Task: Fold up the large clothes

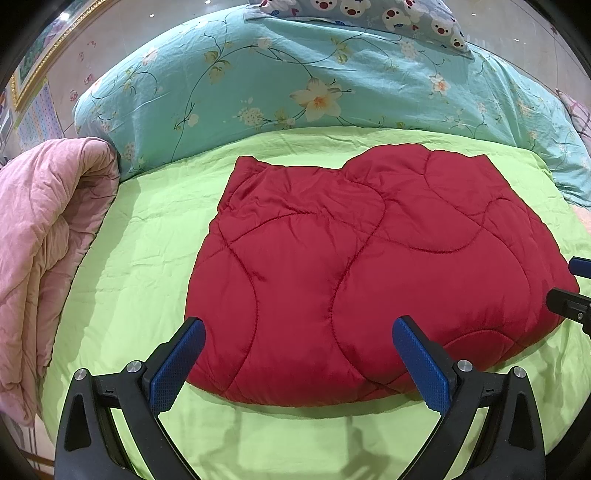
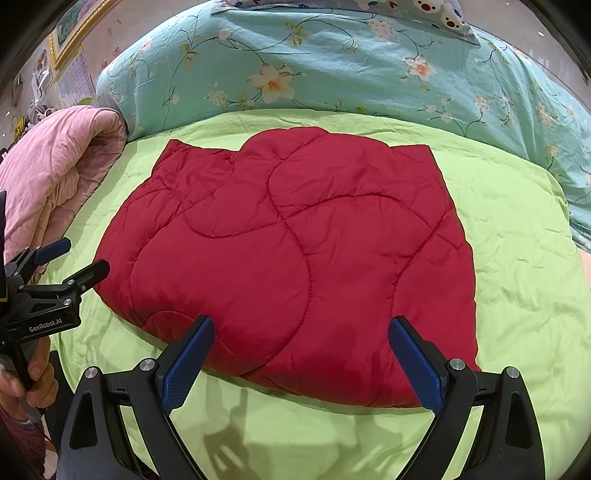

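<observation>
Red quilted padding, a puffy garment (image 1: 354, 266) already folded into a thick, roughly square bundle, lay in the middle of a lime-green bed sheet (image 1: 140, 258). Curved stitch lines ran across its top face. Its near edge was rounded and plump, which suggested a fold line there, while the far edge showed loose corners and a notch.

Both grippers hovered over the near edge, jaws spread wide and holding nothing. The left gripper (image 1: 299, 354) sat at the bundle's near left corner; the right gripper (image 2: 301, 354) sat toward its near right corner. In the right wrist view, the person's hand (image 2: 27, 373) could be seen wrapped around the left gripper's handle.

A pink quilt (image 1: 48, 236), folded, lay to the left, and a turquoise floral duvet (image 1: 295, 74) was heaped at the head of the bed beyond the garment, with a pillow printed with cartoon faces (image 1: 369, 11) behind it.

Judging by the pose, the step in hand was either another fold or a final tidy. To do it well, each gripper would need to pinch through all the slippery layers at matching points along one edge, lift evenly, and carry the edge across without dragging the sheet beneath. The padding looked springy, so pressing the fold down afterwards would help it stay.
</observation>
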Tool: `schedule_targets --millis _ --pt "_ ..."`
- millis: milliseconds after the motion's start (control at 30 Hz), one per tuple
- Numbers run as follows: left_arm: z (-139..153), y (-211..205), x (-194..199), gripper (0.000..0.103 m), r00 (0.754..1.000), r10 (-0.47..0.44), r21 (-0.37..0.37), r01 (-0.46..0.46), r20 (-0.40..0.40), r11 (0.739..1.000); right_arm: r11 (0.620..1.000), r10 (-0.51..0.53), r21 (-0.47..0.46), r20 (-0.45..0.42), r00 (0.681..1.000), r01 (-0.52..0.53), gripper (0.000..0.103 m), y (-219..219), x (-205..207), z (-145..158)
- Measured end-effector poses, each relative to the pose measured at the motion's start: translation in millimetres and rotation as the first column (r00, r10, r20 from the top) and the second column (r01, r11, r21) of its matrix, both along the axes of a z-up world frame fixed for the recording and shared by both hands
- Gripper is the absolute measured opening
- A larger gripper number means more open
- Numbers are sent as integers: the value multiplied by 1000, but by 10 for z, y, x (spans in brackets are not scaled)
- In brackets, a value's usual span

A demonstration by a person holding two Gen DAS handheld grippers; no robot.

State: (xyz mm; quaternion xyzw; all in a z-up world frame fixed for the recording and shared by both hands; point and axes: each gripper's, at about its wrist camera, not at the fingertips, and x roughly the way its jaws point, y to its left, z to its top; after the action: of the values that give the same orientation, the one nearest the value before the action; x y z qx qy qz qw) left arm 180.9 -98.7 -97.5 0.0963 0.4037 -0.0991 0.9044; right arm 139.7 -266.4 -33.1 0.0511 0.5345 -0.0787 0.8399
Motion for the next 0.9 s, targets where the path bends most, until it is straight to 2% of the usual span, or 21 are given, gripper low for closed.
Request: schedule_targets --millis 900 --pt "36 6 -19 102 999 -7 1 7 34 1000 1000 -5 -13 11 1000 5 96 9 16 31"
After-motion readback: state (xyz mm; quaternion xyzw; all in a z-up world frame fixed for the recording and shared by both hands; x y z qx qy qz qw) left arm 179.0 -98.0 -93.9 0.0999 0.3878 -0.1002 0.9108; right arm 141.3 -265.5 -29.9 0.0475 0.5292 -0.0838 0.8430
